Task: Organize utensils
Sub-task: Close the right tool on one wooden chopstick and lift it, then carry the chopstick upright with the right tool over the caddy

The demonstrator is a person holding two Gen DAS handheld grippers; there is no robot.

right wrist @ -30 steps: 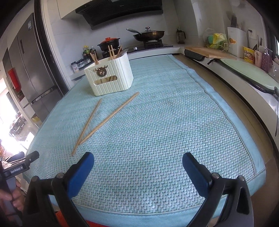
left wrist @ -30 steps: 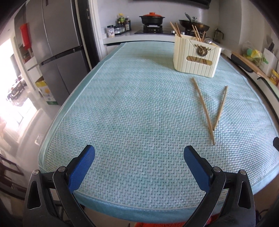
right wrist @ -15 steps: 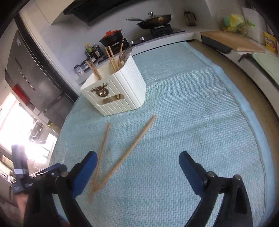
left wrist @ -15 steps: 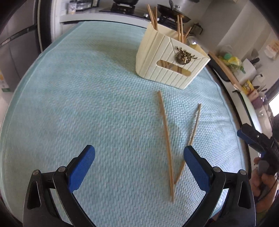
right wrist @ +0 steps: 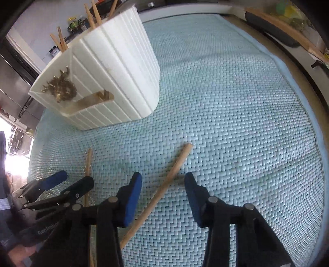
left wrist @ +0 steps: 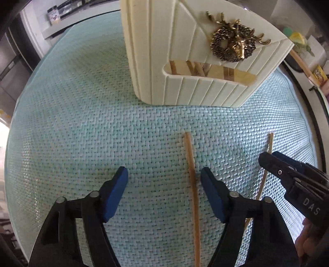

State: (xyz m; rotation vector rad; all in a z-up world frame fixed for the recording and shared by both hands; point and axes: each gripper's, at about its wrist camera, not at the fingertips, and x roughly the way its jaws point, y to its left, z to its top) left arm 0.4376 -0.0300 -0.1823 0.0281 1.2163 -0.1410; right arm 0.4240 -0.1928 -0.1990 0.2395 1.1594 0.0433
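both grippers are low over the woven mat (left wrist: 82,123), pointing toward the white holder (left wrist: 185,67). the left gripper (left wrist: 164,182) is released, jaws apart, with one chopstick (left wrist: 192,176) lying between them near the right pad, not pinched. the right gripper (right wrist: 163,188) is also released, jaws apart around the other chopstick (right wrist: 164,187), which lies on the mat in front of the holder. more chopsticks (right wrist: 90,18) stand inside the holder. behind the holder is a kitchen counter (left wrist: 67,24).

Daylight floods my views, blown out at the left edge; fisheye bends the rims, corners go black.
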